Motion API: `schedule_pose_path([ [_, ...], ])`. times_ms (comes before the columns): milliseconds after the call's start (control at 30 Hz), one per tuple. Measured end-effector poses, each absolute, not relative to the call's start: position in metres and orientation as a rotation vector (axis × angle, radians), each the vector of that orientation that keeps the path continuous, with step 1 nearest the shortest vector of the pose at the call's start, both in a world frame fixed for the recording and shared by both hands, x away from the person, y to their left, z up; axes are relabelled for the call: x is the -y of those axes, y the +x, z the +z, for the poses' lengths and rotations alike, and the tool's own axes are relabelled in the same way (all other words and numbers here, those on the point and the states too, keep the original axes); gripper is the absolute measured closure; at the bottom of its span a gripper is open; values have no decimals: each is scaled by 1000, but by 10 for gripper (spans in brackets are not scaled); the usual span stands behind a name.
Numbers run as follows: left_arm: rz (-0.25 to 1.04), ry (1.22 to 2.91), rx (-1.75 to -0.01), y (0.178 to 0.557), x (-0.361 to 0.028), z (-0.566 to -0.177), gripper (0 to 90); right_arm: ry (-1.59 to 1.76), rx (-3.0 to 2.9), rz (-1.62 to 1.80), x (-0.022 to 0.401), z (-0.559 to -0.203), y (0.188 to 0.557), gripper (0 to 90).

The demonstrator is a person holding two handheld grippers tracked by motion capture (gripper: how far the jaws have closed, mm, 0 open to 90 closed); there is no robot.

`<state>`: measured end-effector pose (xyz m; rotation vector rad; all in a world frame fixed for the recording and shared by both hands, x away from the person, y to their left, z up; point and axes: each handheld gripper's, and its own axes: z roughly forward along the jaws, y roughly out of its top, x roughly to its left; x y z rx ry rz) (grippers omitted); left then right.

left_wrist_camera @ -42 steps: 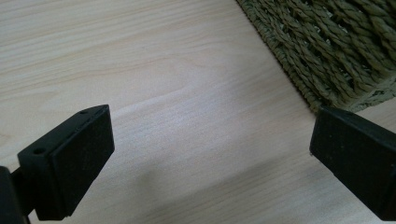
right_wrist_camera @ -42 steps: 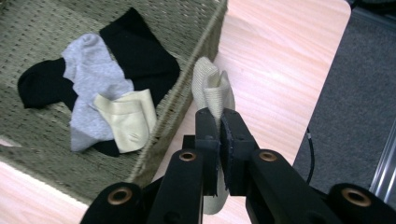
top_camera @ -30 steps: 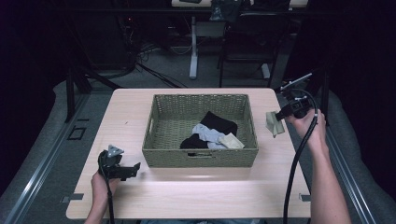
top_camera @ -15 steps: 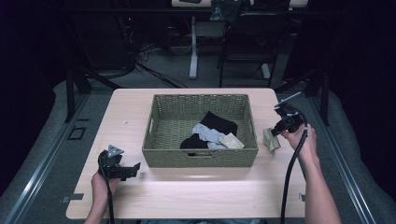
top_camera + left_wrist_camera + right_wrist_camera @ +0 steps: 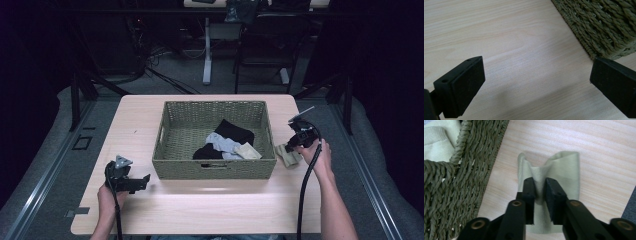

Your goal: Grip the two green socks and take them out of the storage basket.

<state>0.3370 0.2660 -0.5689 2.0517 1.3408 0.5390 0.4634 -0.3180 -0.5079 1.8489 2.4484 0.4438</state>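
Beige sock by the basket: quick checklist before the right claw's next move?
1. Beige sock lies on the table, outside the basket: ok.
2. Right claw has a fold of sock between its jaws, which have just been opening; pads look loose on the cloth. Grip released: cannot tell.
3. Sock clear of the basket wall: ok, apart.
4. Left claw open over bare table, nothing between the jaws: ok.
5. More socks left in the basket, black sock among them: ok.
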Motion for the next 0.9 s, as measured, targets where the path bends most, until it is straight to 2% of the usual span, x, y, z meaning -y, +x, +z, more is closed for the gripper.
schedule_pose_path([
  [133,538,2052,-1342,337,-266,-569,0,1825,-2444,448,318,-499,461,601],
  [400,541,2055,-1340,337,-266,-569,0,1760,-2418,510,318,-466,450,374],
  [667,541,2052,-1341,337,-265,-569,0,1644,-2423,586,300,-414,440,242],
  [900,540,2056,-1340,337,-266,-569,0,1538,-2474,611,271,-386,441,157],
])
